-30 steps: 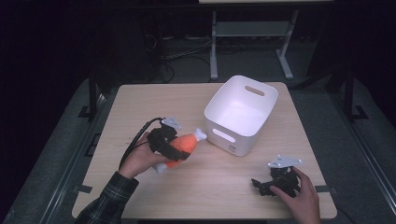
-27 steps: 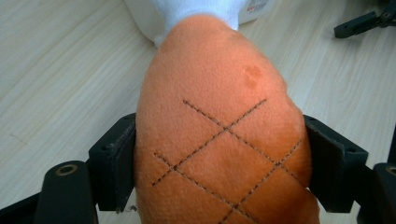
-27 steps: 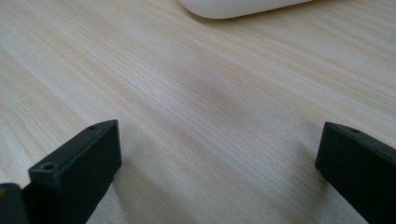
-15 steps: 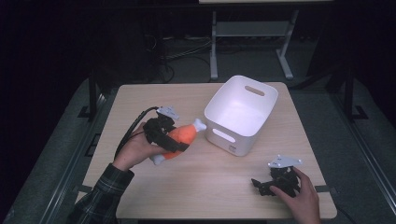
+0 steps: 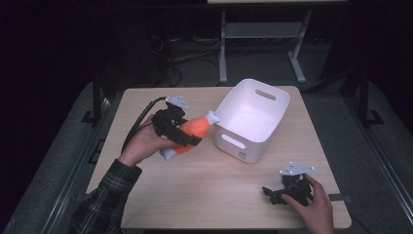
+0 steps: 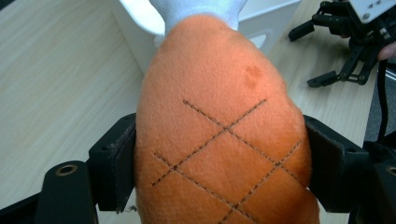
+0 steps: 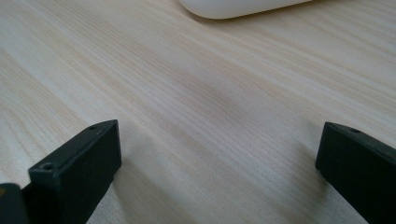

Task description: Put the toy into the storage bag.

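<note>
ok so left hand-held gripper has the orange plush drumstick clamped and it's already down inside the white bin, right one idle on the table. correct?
Not quite. The left hand-held gripper does clamp the orange plush drumstick, but the toy is outside the white bin, held in the air beside its near wall, as the high view shows. The right hand-held gripper sits open on the table.

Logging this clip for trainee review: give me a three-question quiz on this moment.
1. What does the left gripper hold?
2. True or false: the plush drumstick already lies inside the white bin.
3. The right gripper's jaws are: A) closed on a cloth B) open over bare table C) gripping the bin.

Key: 1. An orange plush drumstick with white ends, pressed between its jaws. 2. False; it is beside the bin. 3. B.
</note>
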Demonstrator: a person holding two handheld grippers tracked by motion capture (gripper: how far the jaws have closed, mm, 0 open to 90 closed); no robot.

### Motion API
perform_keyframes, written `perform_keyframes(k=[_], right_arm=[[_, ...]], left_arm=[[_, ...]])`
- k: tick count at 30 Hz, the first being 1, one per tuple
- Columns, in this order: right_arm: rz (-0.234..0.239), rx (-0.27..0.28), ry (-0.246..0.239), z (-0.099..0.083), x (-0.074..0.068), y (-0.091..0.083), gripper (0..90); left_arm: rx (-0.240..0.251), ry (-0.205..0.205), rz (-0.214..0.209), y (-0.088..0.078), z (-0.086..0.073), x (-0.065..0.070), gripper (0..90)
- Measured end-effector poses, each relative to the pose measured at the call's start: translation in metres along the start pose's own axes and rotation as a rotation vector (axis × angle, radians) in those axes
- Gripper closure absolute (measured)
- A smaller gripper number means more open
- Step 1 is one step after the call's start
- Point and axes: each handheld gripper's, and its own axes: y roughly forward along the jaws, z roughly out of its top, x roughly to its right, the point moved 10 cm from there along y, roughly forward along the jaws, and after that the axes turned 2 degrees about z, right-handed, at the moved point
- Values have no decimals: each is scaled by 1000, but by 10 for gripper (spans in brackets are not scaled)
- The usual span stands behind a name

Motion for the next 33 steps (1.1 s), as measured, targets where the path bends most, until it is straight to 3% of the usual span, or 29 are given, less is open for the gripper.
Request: perform_keyframes(k=[12,15,33], right_arm=[[1,-1,2,0,0,0,0],[0,-1,2,0,0,0,0],[-2,-4,6,0,0,0,0]], left_arm=[[18,4,-4,0,36,-6,217],[4,17,1,3,42,-8,217],[-23,30,25,29,88,-17,217]])
